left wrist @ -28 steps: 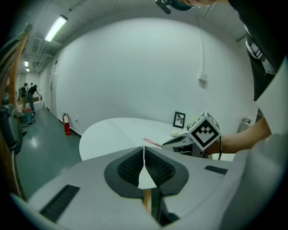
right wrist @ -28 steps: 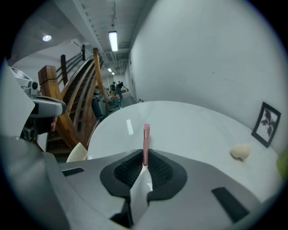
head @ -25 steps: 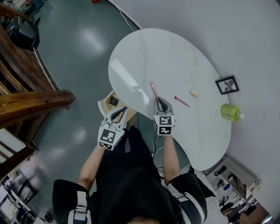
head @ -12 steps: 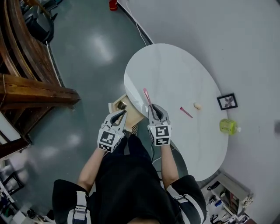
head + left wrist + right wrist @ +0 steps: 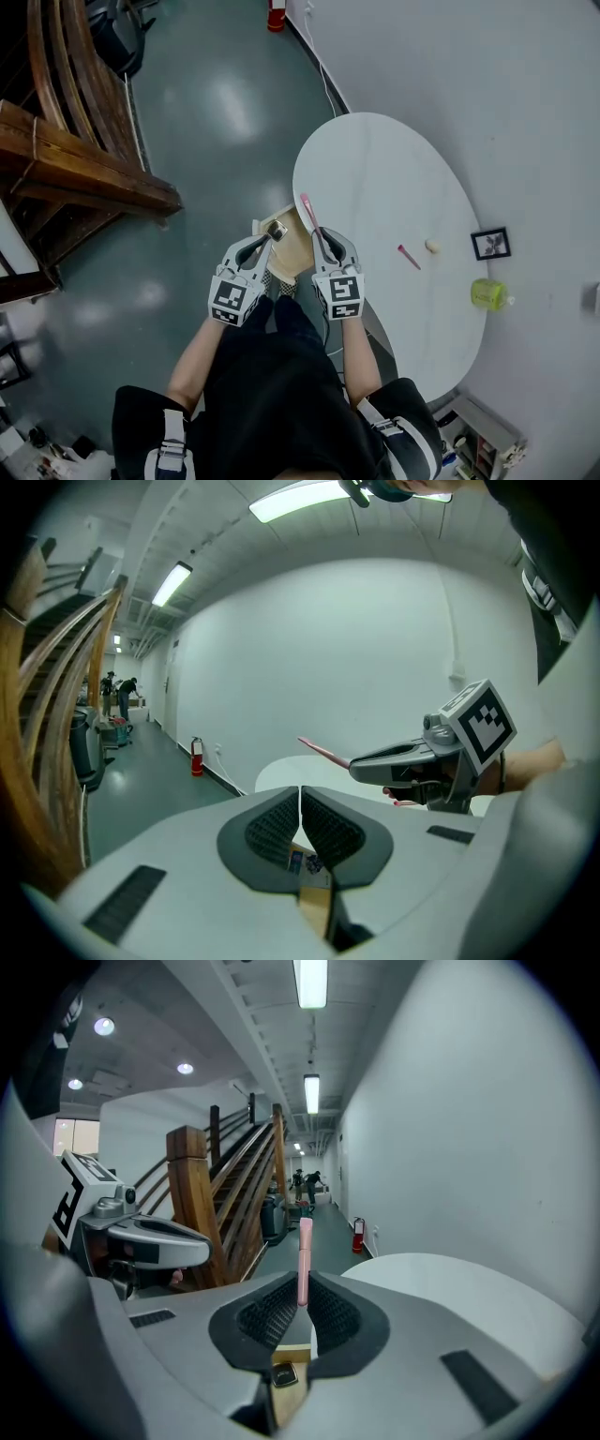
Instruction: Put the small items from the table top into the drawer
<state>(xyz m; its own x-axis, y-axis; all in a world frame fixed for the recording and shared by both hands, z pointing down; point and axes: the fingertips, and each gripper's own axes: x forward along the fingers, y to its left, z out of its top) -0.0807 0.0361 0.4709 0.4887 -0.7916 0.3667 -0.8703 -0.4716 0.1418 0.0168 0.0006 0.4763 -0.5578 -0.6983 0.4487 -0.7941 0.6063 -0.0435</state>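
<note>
Pink stick (image 5: pixel 304 1260): pinched between the fingers of your right gripper (image 5: pixel 323 236) and held off the desk (image 5: pixel 394 178), with its free end reaching out past the fingertips.
Left gripper (image 5: pixel 265 242): the fingers are pressed together, with nothing between them.
Drawer (image 5: pixel 292 251): open at the near edge of the desk, under the tips of both grippers. One small item (image 5: pixel 277 228) lies in it.
Step in hand: I judge this to be the carry — the stick is lifted but not yet released.
Next move: bring the right gripper low over the drawer, tilt the stick so that its whole length fits inside, then spread the fingers.
Left on the desk: a second pink stick (image 5: pixel 409 256) and a small pale lump (image 5: pixel 432 246), near each other.
</note>
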